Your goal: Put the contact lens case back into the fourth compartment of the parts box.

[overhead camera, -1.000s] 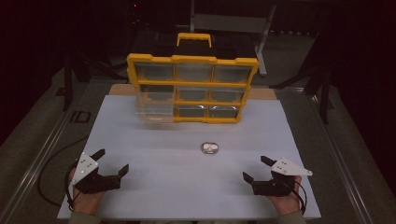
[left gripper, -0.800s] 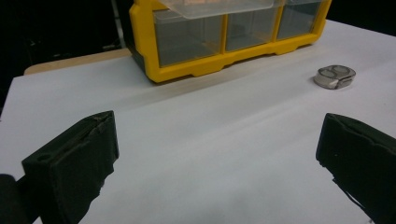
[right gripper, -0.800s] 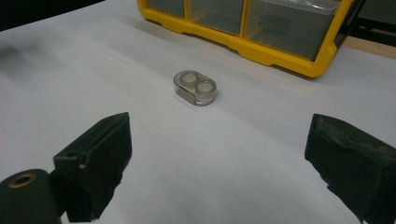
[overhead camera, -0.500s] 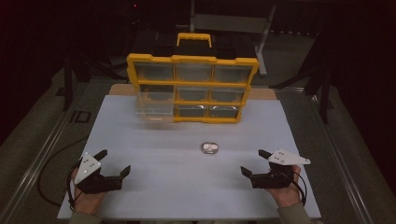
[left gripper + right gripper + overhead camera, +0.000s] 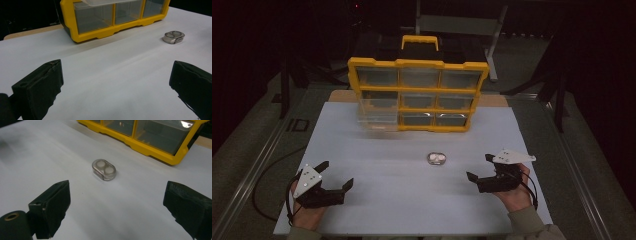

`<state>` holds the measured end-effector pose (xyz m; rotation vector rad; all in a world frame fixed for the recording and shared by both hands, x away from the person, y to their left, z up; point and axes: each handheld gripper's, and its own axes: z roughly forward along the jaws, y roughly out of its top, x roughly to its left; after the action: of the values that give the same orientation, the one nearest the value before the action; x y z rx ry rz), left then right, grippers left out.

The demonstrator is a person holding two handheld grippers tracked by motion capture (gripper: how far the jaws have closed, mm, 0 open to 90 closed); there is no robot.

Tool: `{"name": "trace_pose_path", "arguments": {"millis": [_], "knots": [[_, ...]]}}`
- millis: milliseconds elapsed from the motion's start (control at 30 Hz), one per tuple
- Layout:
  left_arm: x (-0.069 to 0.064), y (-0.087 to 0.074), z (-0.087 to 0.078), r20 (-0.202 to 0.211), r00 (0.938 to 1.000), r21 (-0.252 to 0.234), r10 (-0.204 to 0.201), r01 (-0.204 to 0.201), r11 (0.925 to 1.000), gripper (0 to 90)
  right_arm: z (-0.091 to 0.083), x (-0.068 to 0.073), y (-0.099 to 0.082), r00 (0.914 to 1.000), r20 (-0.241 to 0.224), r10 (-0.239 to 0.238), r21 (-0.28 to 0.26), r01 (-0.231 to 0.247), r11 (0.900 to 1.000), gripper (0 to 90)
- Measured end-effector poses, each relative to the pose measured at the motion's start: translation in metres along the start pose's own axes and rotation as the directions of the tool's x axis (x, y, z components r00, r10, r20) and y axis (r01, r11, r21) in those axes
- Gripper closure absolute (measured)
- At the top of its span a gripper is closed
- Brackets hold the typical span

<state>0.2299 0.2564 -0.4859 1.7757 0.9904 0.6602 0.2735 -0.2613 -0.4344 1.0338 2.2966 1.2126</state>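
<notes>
- The left gripper sits low at the person's left, held in the left hand, jaws spread wide apart and gripping nothing.
- The right gripper sits well apart from it at the right, held in the right hand, jaws likewise spread wide and gripping nothing.
- Both point forward and slightly inward.

Left gripper: jaws spread wide, nothing between them, just bare white table surface. Yellow organizer with clear drawers sits ahead at top of frame; one clear drawer sticks out above its bottom row. Small clear oval case, looks like two round pieces inside, lies upper right, well apart from the jaws and the organizer.
</notes>
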Motion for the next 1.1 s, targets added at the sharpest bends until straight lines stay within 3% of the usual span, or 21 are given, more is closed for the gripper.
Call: {"name": "trace_pose_path", "arguments": {"millis": [233, 667, 1100], "knots": [[0.000, 0.000, 0.000, 0.002, 1.0000, -0.004, -0.006, 0.006, 1.0000, 0.0, 0.005, -0.005, 0.007, 0.9998, 0.003, -0.017, 0.043, 0.017, 0.9989, 7.0], [0.000, 0.000, 0.000, 0.000, 0.9999, 0.001, -0.011, 0.011, 0.9999, 0.0, 0.013, -0.001, 0.032, 0.9973, -0.021, -0.070, 0.121, 0.072, 0.9901, 7.0], [0.000, 0.000, 0.001, 0.002, 1.0000, 0.008, -0.008, 0.008, 0.9999, 0.0, 0.021, -0.009, 0.053, 0.9940, -0.023, -0.107, 0.154, 0.109, 0.9820, 7.0]]}}
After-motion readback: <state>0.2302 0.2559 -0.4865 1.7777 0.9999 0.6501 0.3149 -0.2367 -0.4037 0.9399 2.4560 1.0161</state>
